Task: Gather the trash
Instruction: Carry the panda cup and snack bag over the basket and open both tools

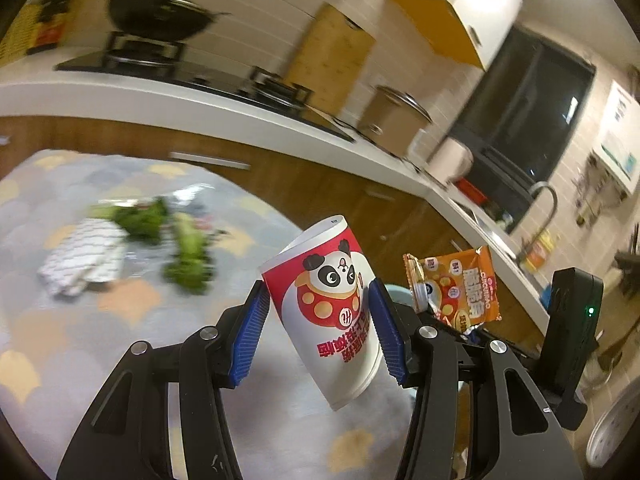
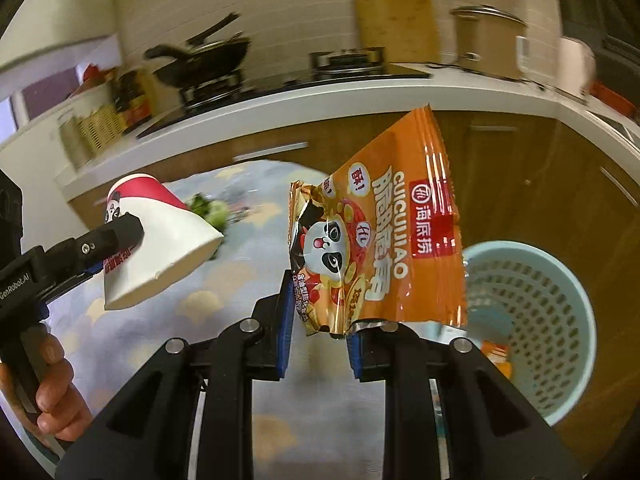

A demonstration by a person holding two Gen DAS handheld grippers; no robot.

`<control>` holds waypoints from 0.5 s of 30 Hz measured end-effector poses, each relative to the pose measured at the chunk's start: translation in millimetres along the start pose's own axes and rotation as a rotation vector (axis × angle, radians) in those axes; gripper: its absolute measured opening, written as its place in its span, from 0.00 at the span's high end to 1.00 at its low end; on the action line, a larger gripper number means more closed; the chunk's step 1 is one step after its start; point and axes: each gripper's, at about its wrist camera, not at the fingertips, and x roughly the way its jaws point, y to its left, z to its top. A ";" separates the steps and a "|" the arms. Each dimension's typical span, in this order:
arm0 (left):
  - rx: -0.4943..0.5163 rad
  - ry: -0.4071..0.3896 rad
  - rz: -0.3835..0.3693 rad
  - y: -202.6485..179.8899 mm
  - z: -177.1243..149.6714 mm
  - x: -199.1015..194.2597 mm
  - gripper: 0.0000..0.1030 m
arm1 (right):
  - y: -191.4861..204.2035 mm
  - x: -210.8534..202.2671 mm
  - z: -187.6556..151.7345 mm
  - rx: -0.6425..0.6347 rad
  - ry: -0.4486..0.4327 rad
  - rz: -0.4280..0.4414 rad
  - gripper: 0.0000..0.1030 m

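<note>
You are standing in a kitchen, and the pale blue waste basket (image 2: 560, 344) on the floor is your landmark. Beyond it a wood-fronted counter (image 2: 360, 98) carries a hob with a dark pan (image 2: 200, 60). To the basket's left spreads the table (image 2: 132, 336) with its scallop-patterned cloth; on it, further from the basket, lie green vegetable scraps (image 1: 184, 240) and a white patterned cloth (image 1: 86, 254).

Your left gripper (image 1: 320, 332) holds the paper cup (image 1: 328, 304) in the air over the table, left of the basket, blue pads pressed on opposite walls at mid-height. I judge it light and thin-walled, so it will crush if you squeeze harder; the present hold looks sound.

Your right gripper (image 2: 320, 328) is closed most of the way on the bottom edge of the orange snack wrapper (image 2: 384, 232), which stands up just left of the basket's rim. Whether both pads truly bite the foil is hard to tell. It looks empty, limp and slick, likely to slip or flutter, so grip it by a crumpled fold.
</note>
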 end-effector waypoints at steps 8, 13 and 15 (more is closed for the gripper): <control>0.089 0.106 -0.048 -61.9 -9.6 65.8 0.52 | -84.0 -10.4 -15.6 0.138 0.012 -0.077 0.81; 0.130 0.165 -0.066 -91.6 -19.4 102.3 0.52 | -129.0 -12.8 -28.4 0.212 0.029 -0.118 0.81; 0.145 0.183 -0.069 -102.0 -23.3 113.8 0.52 | -140.1 -12.6 -32.3 0.230 0.038 -0.131 0.80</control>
